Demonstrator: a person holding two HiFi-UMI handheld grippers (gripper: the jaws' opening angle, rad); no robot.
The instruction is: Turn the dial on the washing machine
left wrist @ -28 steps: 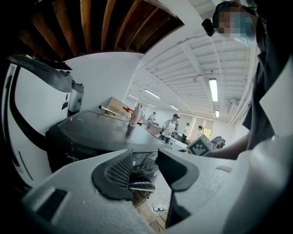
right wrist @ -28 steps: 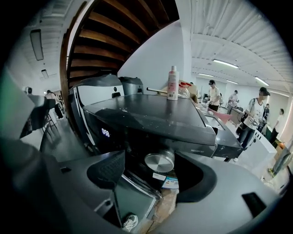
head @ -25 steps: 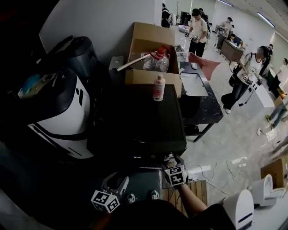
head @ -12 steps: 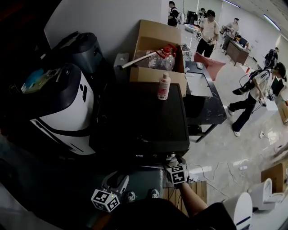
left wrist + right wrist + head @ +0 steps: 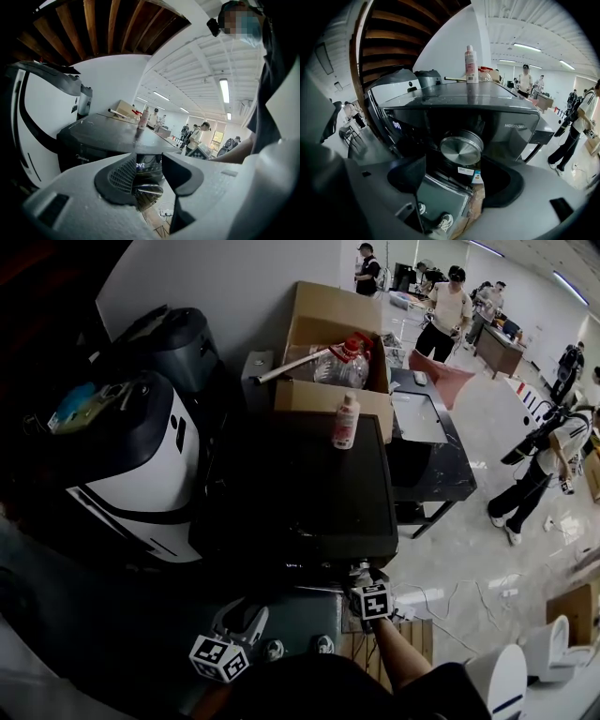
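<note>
The black washing machine [image 5: 300, 493] stands in front of me, and its round brushed-metal dial [image 5: 461, 147] sits on the front panel. My right gripper [image 5: 454, 169] is right at the dial. Its jaws are opening and stand either side of the dial, just below it, with the pads off the metal. In the head view the right gripper [image 5: 366, 579] is at the machine's front edge. The left gripper [image 5: 246, 615] hangs lower left, away from the machine. Its jaws [image 5: 149, 171] stand slightly apart with nothing between them.
A white-and-pink bottle [image 5: 346, 422] stands on the machine's lid, with an open cardboard box [image 5: 328, 329] behind it. A white-and-black appliance [image 5: 127, 460] stands at the left. A dark desk [image 5: 433, 460] is on the right, and several people stand beyond it.
The right gripper has stayed at the machine's front, shifting slightly to the right. The left gripper has not moved. The people in the background have walked on.
</note>
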